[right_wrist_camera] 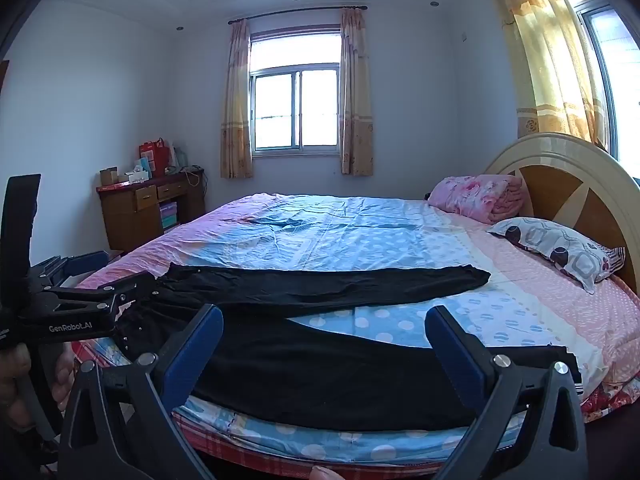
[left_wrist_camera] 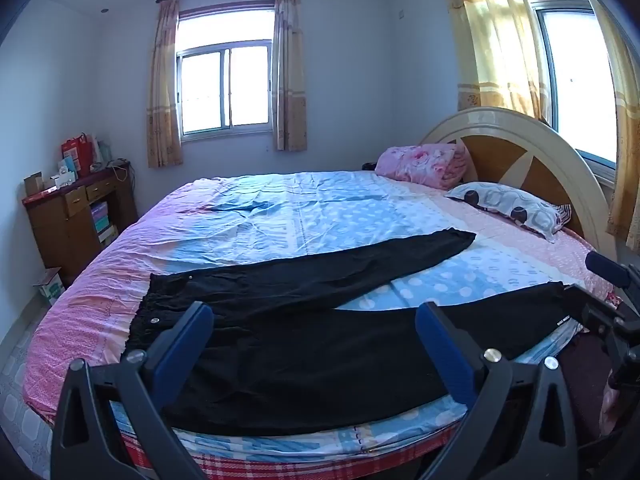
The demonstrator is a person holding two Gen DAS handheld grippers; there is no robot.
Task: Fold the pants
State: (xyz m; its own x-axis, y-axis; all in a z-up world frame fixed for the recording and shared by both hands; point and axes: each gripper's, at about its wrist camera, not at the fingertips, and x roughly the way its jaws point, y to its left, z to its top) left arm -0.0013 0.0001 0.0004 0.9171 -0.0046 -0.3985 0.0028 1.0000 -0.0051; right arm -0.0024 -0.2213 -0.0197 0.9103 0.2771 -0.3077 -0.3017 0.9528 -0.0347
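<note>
The pink-and-blue dotted bed (left_wrist_camera: pixel 280 216) carries spread black pants (left_wrist_camera: pixel 304 344), a patterned pillow (left_wrist_camera: pixel 508 204) and a folded pink floral quilt (left_wrist_camera: pixel 424 164).

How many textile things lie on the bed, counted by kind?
Black pants: 1, spread flat with the legs apart
Folded pink floral blanket: 1
Patterned pillow: 1
Total: 3

All rest on the bed sheet, which I did not count.
</note>
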